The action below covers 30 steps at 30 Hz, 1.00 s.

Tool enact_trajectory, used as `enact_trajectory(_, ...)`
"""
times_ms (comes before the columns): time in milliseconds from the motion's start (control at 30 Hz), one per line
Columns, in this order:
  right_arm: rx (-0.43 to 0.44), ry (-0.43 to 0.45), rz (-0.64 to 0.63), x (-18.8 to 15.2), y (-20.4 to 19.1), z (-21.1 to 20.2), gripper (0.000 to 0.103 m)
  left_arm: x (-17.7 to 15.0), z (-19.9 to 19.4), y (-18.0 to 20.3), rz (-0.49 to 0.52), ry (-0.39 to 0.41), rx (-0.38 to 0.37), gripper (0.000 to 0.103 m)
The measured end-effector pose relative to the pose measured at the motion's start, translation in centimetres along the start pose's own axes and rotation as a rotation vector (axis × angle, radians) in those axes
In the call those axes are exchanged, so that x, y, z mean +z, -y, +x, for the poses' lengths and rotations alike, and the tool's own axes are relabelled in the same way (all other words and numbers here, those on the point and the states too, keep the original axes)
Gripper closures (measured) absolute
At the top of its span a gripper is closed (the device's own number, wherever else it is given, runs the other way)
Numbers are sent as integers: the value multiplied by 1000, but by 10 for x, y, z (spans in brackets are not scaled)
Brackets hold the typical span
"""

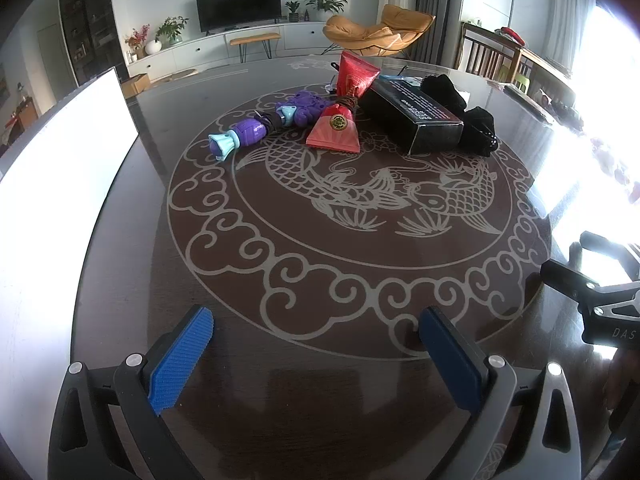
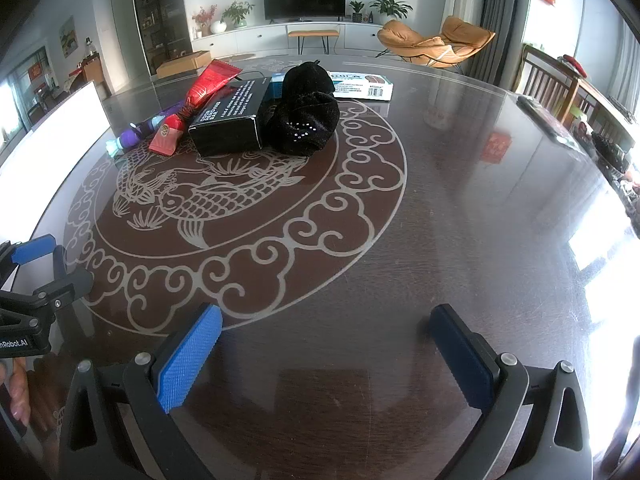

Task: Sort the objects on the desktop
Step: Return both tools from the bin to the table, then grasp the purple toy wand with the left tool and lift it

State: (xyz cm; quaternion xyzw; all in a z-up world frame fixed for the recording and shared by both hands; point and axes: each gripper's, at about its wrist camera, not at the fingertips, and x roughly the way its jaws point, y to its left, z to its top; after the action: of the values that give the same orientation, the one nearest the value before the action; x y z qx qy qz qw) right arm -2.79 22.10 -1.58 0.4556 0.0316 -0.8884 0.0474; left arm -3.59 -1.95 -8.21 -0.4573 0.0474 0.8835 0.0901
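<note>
1. Both of your grippers, left gripper [image 1: 316, 344] and right gripper [image 2: 328, 344], hang low over the near tabletop [image 2: 460, 208]. The jaws of each stand wide apart with nothing between them.
2. The pile sits at the far side, well apart from both grippers: purple toy [image 1: 256, 130], red pouch [image 1: 334, 130], red packet [image 1: 354, 74], black box [image 1: 416, 114], black cloth [image 2: 304, 108], white carton [image 2: 360, 85].
3. Black box: stiff card, probably light. Take it across the narrow sides; glossy faces may slip.
4. Black cloth: soft, will sag. Pinch a bunched fold on top. It touches the box, so expect drag.
5. Purple toy: hard plastic, looks jointed, may flop. Grip the thick body.
6. Pouch and packet: thin, light. The pouch leans on the toy; take it at the tied neck.
7. The glassy tabletop looks slick; things may slide if nudged.
</note>
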Motion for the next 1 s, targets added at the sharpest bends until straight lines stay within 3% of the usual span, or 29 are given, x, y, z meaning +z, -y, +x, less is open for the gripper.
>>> enact_trajectory(500,0,0,0,0,0,0,0,0,-2,2,0,-1,0,0)
enact_trajectory(633,0,0,0,0,0,0,0,6,-3,-4,14,-37,2,0)
enact_trajectory(733,0,0,0,0,0,0,0,25,-3,-21,-12,-38,88,0)
enact_trajectory(867,1,0,-1,0,0,0,0,61,1,-49,-55,-8,111,0)
enact_trajectory(1000,1,0,-1,0,0,0,0,95,32,-60,30,-68,170,0)
